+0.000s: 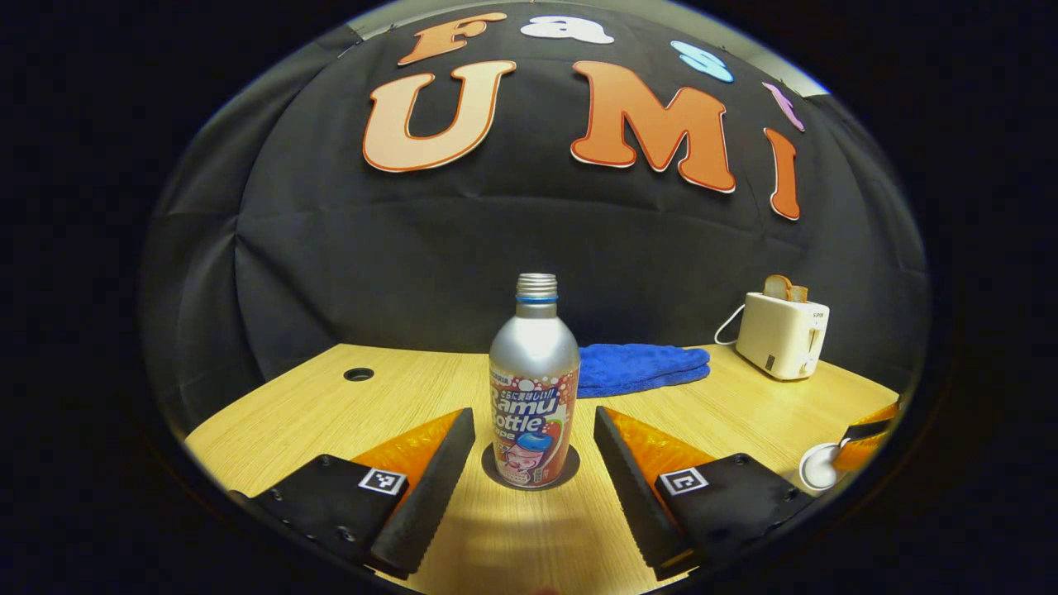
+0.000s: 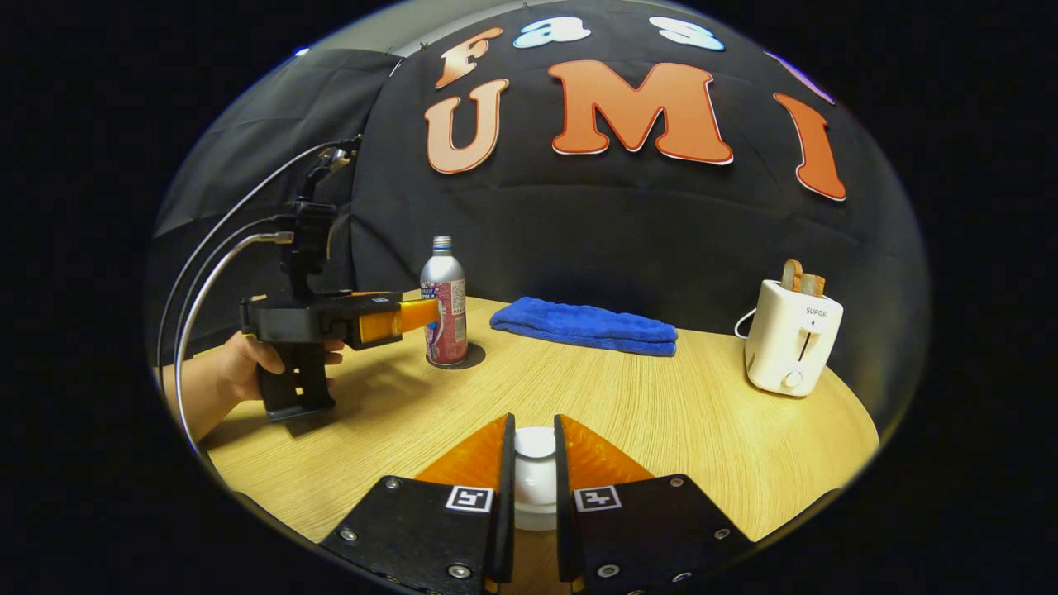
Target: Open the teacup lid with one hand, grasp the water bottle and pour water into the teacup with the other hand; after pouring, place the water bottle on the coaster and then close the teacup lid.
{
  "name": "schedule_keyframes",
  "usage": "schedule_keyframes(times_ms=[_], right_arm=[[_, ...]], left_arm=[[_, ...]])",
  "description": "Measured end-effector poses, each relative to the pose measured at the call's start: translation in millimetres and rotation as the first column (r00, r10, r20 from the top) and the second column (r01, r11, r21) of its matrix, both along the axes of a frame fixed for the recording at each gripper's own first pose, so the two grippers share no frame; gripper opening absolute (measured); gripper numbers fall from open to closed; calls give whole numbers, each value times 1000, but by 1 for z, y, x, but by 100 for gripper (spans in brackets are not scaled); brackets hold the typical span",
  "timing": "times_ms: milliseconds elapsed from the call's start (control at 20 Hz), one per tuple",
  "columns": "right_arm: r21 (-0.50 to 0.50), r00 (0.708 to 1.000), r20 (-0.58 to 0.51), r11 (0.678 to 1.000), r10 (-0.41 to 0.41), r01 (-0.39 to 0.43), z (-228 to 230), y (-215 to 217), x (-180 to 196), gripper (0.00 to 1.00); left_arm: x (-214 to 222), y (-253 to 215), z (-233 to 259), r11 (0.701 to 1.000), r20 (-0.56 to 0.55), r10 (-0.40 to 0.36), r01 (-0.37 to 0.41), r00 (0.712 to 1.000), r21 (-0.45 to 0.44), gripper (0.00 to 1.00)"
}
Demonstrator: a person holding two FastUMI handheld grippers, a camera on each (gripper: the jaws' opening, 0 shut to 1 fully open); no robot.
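Silver aluminium water bottle [image 1: 534, 388] with a colourful printed label stands upright at dead centre of the left gripper view, uncapped, its bare threaded neck showing; what is inside cannot be told. It sits square on a dark round coaster [image 1: 570, 467] on the pale wooden table [image 1: 397, 397]. The left gripper [image 1: 534, 471] has its fingers spread wide, one at 7 o'clock and one at 5 o'clock of the bottle, neither touching it.

Over in the right gripper view, the bottle [image 2: 444, 302] stands at 10 o'clock, well apart from the right gripper [image 2: 535, 471], and a bare hand [image 2: 240, 368] holds the left gripper [image 2: 421, 316] level, its tips just beside the bottle's flank. The right gripper's fingers are drawn in close on the white knobbed lid [image 2: 535, 446] of a white teacup [image 2: 535, 500], pinching it from both sides; the lid sits on the cup, so its contents are hidden. In the left gripper view that teacup [image 1: 818, 467] peeks in at 4 o'clock.

Behind, a folded blue towel [image 2: 587, 326] lies at 12 o'clock, and a white toaster [image 2: 792, 335] at 2 o'clock carries two slices of bread [image 2: 802, 283] upright in its slots.
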State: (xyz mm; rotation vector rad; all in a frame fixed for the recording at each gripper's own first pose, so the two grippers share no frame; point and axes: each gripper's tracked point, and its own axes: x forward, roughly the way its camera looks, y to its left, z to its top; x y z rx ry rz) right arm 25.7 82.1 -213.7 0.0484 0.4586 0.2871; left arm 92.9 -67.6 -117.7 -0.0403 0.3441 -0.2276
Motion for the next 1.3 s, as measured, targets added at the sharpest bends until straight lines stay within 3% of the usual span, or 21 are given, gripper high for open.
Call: schedule_keyframes(times_ms=[250, 550, 800, 900, 1100, 1300], right_arm=[[-6, 1000, -5, 1000, -10, 10, -5, -2, 5, 22], [-33, 1000, 8, 999, -26, 26, -5, -6, 5, 30], [-25, 999, 24, 999, -46, 47, 5, -9, 4, 59], [-9, 997, 58, 999, -52, 53, 19, -11, 6, 66], [20, 991, 112, 997, -78, 76, 44, -18, 5, 77], [33, 980, 164, 994, -108, 104, 69, -26, 2, 79]], left_arm=[[-5, 2, 8, 1000, 15, 12, -12, 1000, -8, 96], [-8, 6, 24, 1000, 66, 21, -20, 998, -12, 93], [-11, 10, 40, 999, 108, 39, -37, 993, -21, 95], [-13, 12, 48, 999, 126, 50, -47, 991, -27, 95], [-22, 19, 64, 997, 161, 77, -74, 984, -26, 95], [-28, 26, 74, 994, 179, 107, -105, 978, -18, 92]])
